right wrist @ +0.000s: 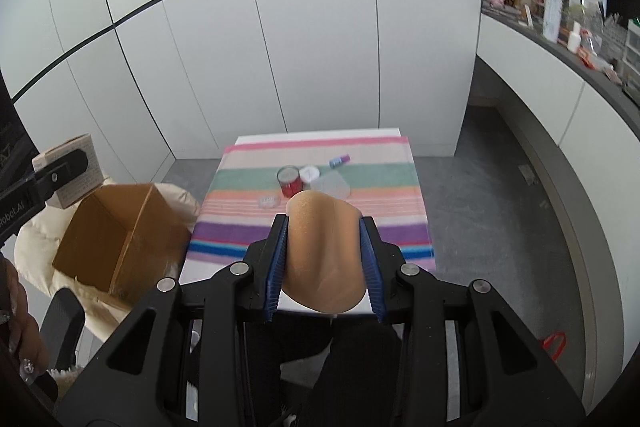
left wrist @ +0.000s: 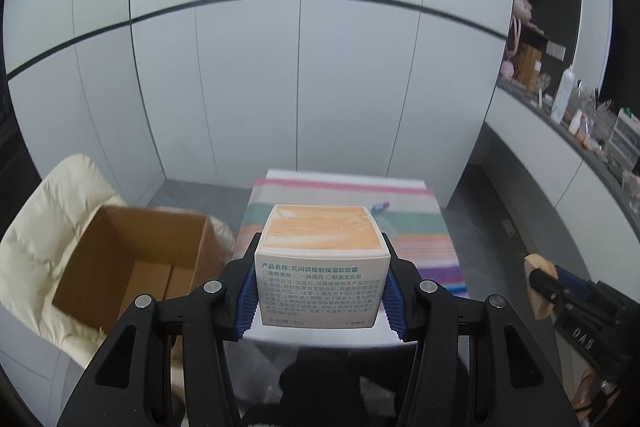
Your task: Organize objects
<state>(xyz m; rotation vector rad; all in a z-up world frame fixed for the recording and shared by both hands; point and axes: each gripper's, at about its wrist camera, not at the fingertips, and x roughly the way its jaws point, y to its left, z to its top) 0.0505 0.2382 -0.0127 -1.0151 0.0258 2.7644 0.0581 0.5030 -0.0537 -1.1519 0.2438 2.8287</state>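
Note:
My left gripper (left wrist: 322, 287) is shut on a white cream box (left wrist: 322, 267) with an orange top and printed text, held in the air above the striped table. The box also shows in the right wrist view (right wrist: 76, 171), above the open cardboard box (right wrist: 120, 239). My right gripper (right wrist: 324, 259) is shut on a tan makeup sponge (right wrist: 324, 251), held above the table's near edge. The cardboard box (left wrist: 136, 259) sits on a cream padded chair (left wrist: 52, 211), left of the table.
On the striped cloth (right wrist: 312, 227) lie a red tin (right wrist: 289, 181), a white lid (right wrist: 310, 173), a clear case (right wrist: 332, 185), a small clear jar (right wrist: 269, 201) and a blue-pink tube (right wrist: 339, 160). A cluttered counter (right wrist: 580, 39) runs along the right. White cabinets stand behind.

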